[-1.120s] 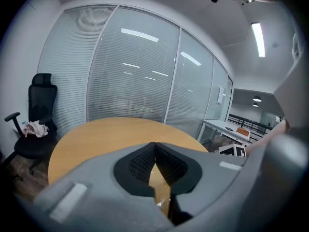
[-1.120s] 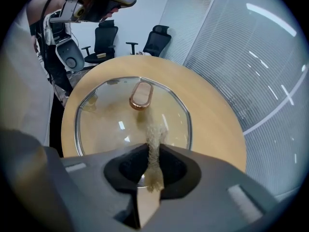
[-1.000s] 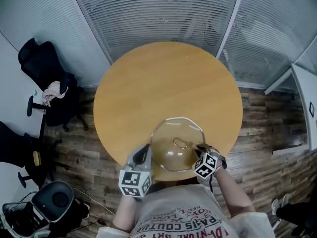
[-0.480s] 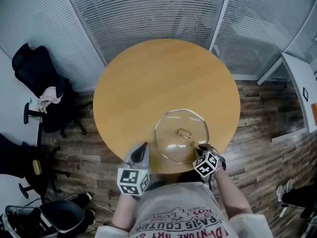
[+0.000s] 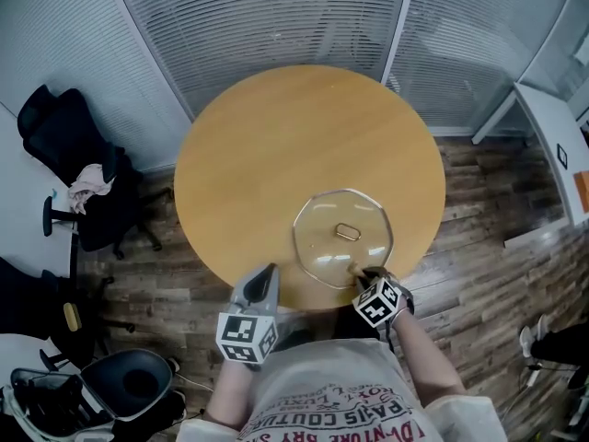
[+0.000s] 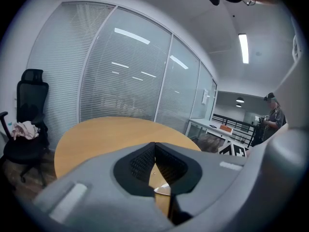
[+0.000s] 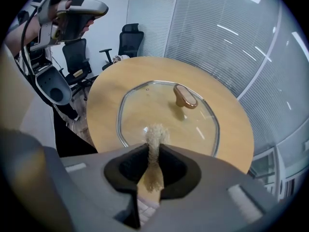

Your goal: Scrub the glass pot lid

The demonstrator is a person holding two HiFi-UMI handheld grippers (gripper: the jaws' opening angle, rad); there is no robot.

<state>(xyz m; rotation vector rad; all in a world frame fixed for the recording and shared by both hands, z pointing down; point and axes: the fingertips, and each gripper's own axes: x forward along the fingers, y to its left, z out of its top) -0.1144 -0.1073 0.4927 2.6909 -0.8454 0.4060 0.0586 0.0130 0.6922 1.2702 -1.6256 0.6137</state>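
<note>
Round wooden table (image 5: 276,145) bearing the glass lid (image 5: 317,247), which lies flat, knob (image 5: 347,232) up, near the edge closest to the person. Left gripper (image 5: 266,274) hangs off the table edge beside the lid, jaws pressed together on nothing. Right gripper (image 5: 362,273) sits at the lid's near rim, jaws clamped on a tan fibrous scrubber (image 7: 155,138). Likely hazard: nothing pins the lid, so a scrubbing push could slide it across the smooth wood or tip it at the rim. The head view alone shows both grippers against the lid; the right gripper view alone shows the scrubber's tuft over the glass; the left gripper view confirms empty jaws
</note>
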